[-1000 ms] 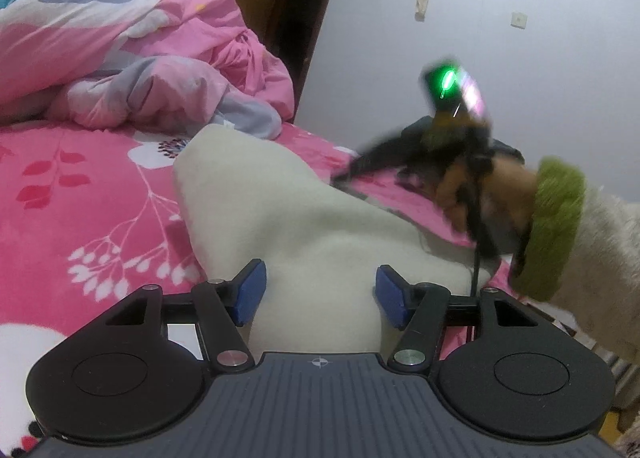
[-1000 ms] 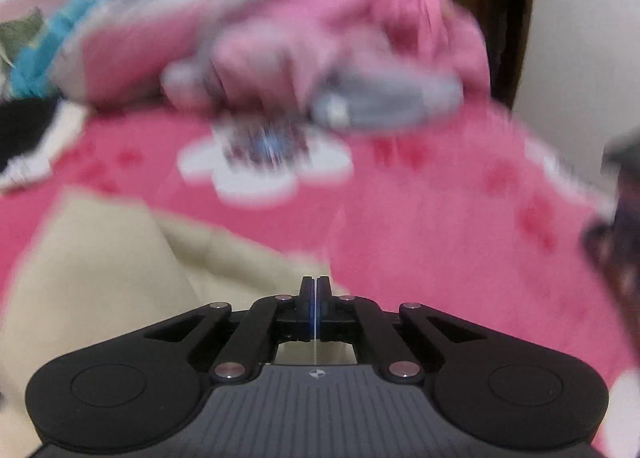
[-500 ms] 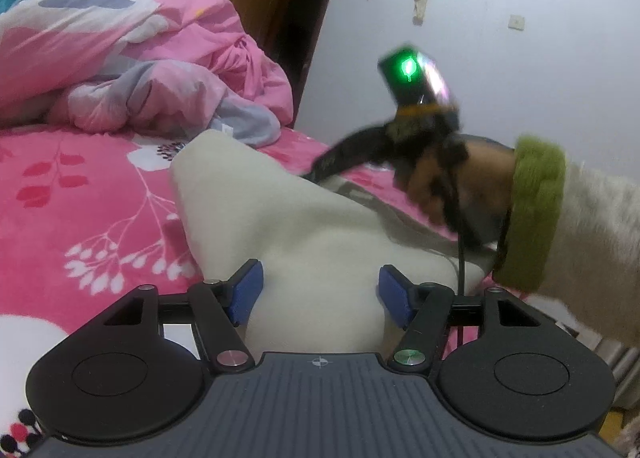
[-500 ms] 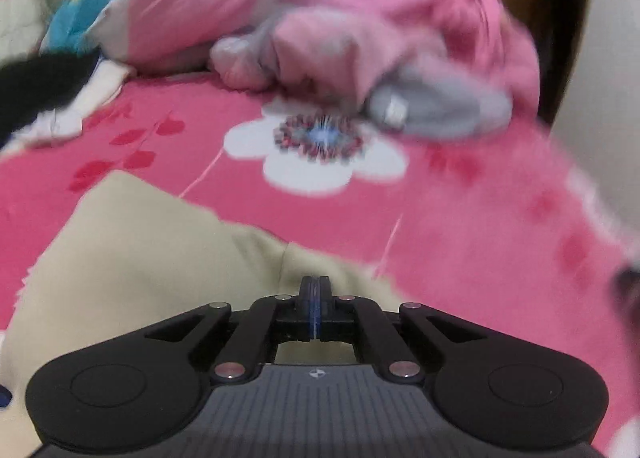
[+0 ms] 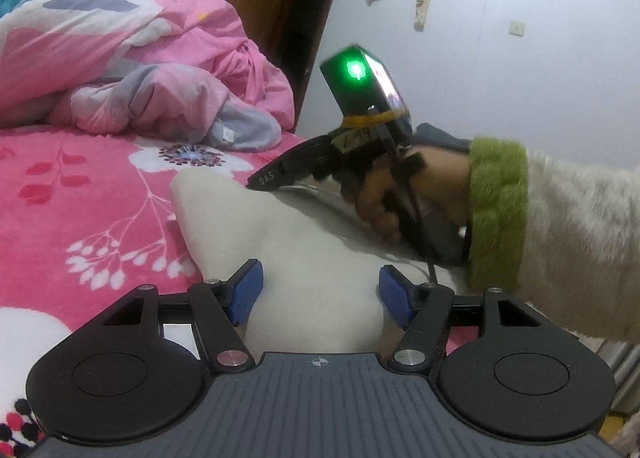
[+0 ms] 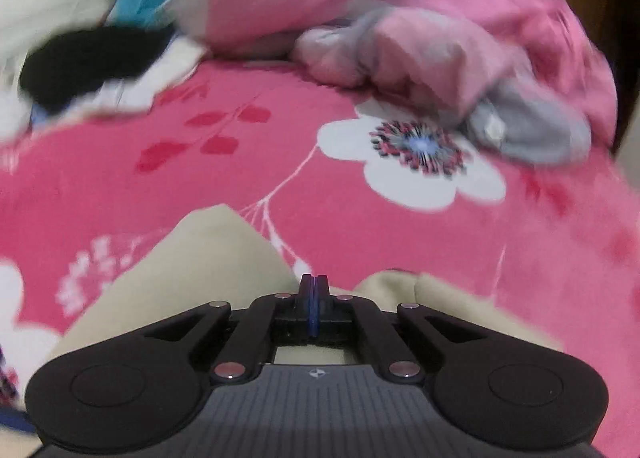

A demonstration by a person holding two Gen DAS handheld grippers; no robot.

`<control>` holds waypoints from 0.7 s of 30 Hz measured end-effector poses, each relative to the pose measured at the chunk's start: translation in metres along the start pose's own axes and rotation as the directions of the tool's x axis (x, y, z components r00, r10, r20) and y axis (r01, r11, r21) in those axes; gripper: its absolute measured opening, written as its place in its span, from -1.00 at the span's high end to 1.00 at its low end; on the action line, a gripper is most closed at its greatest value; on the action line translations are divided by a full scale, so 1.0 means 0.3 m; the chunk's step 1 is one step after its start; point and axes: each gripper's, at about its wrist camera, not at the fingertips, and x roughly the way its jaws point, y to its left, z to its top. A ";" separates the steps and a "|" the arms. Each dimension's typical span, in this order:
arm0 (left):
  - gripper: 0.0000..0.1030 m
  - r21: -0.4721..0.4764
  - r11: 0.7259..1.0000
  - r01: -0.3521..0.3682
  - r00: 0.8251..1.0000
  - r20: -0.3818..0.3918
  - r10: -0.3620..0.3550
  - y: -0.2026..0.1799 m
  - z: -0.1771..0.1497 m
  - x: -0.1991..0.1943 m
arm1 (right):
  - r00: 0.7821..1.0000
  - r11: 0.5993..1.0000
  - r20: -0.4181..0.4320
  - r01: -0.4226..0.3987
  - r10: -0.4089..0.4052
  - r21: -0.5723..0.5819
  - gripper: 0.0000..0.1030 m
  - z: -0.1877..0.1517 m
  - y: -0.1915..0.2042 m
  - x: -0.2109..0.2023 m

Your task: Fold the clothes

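On the pink floral bed (image 5: 80, 193) lies the cream garment (image 5: 304, 254). The left gripper (image 5: 320, 294) stands wide, the cloth between its pads. The right gripper (image 6: 314, 300) is fully closed above the garment's edge.

Ahead and left of the left tongs (image 5: 318, 292) lay open pink bed (image 5: 80, 197). The right hand (image 5: 384, 197) blocked the right side, and a heaped quilt (image 5: 160, 69) closed the far end.
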 end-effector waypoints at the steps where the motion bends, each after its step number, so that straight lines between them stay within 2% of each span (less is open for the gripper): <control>1: -0.25 -0.001 1.000 0.001 1.000 0.000 -0.001 0.001 -0.001 -0.001 | 1.000 0.999 0.015 0.021 -0.021 -0.032 1.00 0.019 0.019 -0.023; 2: -0.25 -0.005 1.000 0.001 1.000 0.001 -0.001 0.002 -0.003 -0.003 | 0.998 1.000 0.064 0.011 -0.010 -0.015 1.00 0.048 0.025 -0.072; 4: -0.25 -0.010 1.000 0.001 1.000 0.003 -0.001 0.004 -0.006 -0.005 | 0.980 0.997 0.184 -0.080 0.079 0.002 1.00 0.099 0.031 -0.157; 7: -0.25 0.005 1.000 -0.003 1.000 0.005 0.003 -0.002 -0.008 -0.005 | 0.965 0.982 0.185 -0.177 0.186 -0.065 1.00 0.111 0.070 -0.158; 10: -0.25 -0.001 1.000 -0.012 1.000 -0.003 0.012 0.005 -0.006 0.003 | 0.993 0.992 0.031 -0.110 0.112 -0.067 1.00 -0.027 0.087 0.070; 11: -0.25 0.000 1.000 -0.010 1.000 0.000 0.010 0.007 -0.003 0.002 | 0.992 0.992 0.034 -0.121 0.122 -0.019 1.00 -0.024 0.065 0.078; 13: -0.25 0.004 1.000 -0.010 1.000 0.001 0.010 0.005 -0.002 -0.001 | 0.993 0.993 0.023 -0.115 0.115 0.003 1.00 0.007 0.052 0.056; 15: -0.25 0.011 1.000 -0.014 1.000 -0.002 0.014 0.002 -0.003 -0.004 | 0.995 0.994 0.030 -0.097 0.098 -0.042 1.00 0.012 0.066 0.030; 17: -0.26 0.017 1.000 -0.017 1.000 -0.006 0.017 -0.002 -0.004 -0.007 | 0.989 0.994 0.091 -0.112 0.112 -0.015 1.00 0.038 0.052 -0.044; 19: -0.26 0.017 1.000 -0.017 1.000 -0.007 0.017 -0.002 -0.005 -0.008 | 0.970 0.986 0.184 -0.167 0.159 0.025 1.00 0.075 0.034 -0.135; 20: -0.26 0.015 1.000 -0.017 1.000 -0.007 0.017 -0.001 -0.005 -0.007 | 0.960 0.981 0.212 -0.194 0.184 0.026 1.00 0.077 0.029 -0.178; 21: -0.26 0.018 1.000 -0.017 1.000 -0.009 0.017 -0.001 -0.004 -0.006 | 0.958 0.978 0.207 -0.208 0.200 0.016 1.00 0.070 0.028 -0.184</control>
